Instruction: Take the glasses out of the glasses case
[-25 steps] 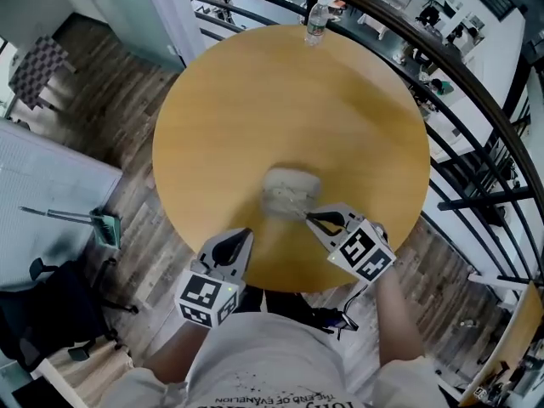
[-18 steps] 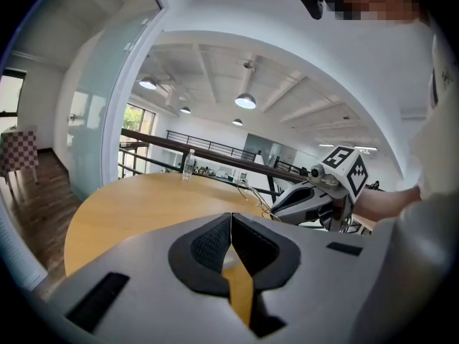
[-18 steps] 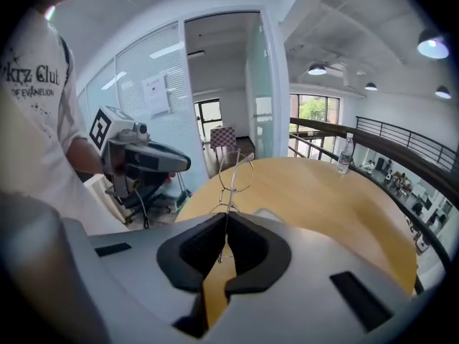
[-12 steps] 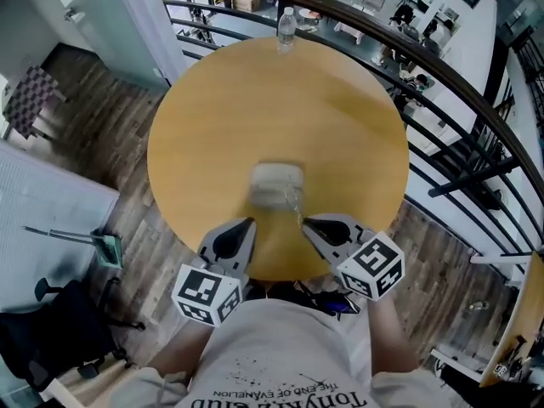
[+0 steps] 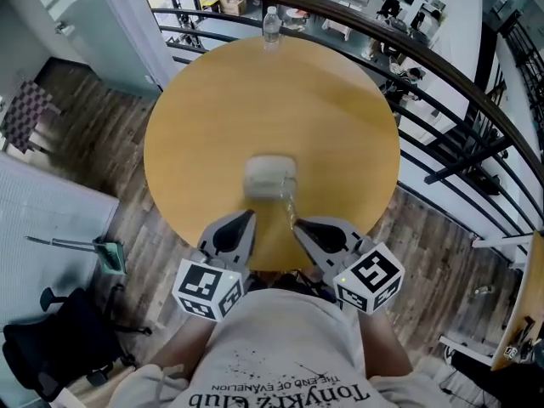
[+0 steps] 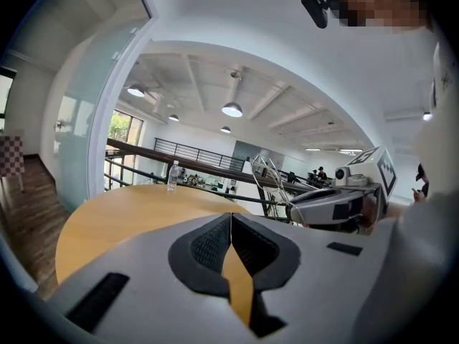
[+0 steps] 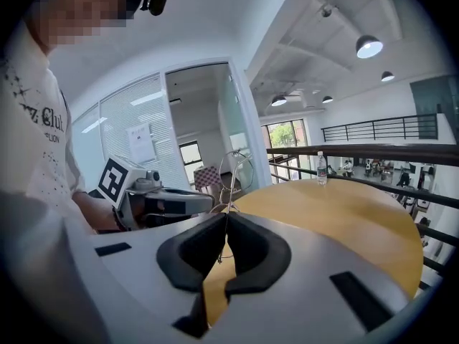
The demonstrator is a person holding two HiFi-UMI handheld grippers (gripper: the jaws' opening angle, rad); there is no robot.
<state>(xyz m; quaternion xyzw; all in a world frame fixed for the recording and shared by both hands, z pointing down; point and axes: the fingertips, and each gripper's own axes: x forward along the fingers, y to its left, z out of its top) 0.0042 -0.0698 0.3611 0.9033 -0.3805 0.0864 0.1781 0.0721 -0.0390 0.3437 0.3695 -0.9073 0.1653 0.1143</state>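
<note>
Our right gripper (image 7: 225, 216) is clamped on the glasses (image 7: 235, 169). Their long axis runs straight out from the jaw tips, pointing toward the case (image 5: 270, 175) lying on the table (image 5: 340, 117). Our left gripper (image 6: 231, 217) is closed on nothing, alongside.

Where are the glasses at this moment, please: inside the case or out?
Out: the right gripper is shut on the wire-frame glasses, holding them up near the glasses case on the table.
</note>
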